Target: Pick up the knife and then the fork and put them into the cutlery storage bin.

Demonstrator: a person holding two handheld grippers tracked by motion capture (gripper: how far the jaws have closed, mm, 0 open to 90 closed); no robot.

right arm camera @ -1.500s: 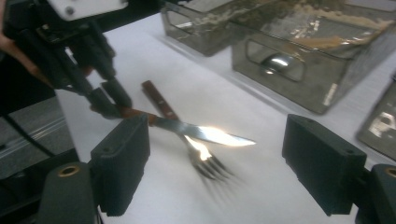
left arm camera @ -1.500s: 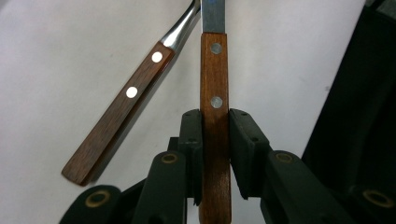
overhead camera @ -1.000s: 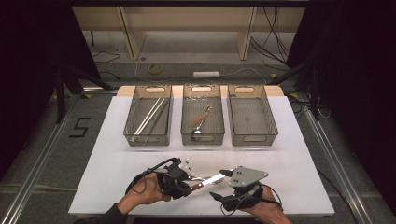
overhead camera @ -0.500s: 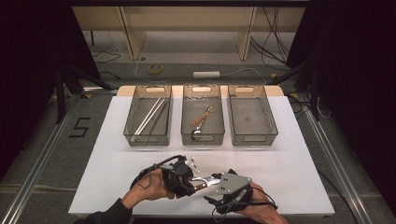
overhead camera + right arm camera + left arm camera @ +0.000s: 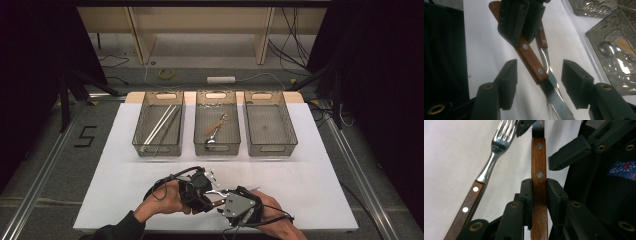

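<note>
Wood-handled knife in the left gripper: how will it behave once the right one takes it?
The knife is probably rigid: steel blade, riveted wood handle, no sag while the left gripper clamps the handle. The polished blade likely slips more than wood. The right gripper, just closing, straddles the handle-blade junction without touching; held there, it may pivot.

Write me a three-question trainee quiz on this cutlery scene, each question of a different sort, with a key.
1. True or false: the left gripper is shut on the wooden handle of the knife.
2. Which piece of cutlery lies on the table beside the held knife? A. spoon B. fork C. ladle
3. Fill in: the right gripper has its jaws on either side of the knife without pressing it, so it is ____.

Key:
1. True.
2. B: the fork lies on the white table.
3. Open; its jaws have just been closing, with the knife between them.
</note>
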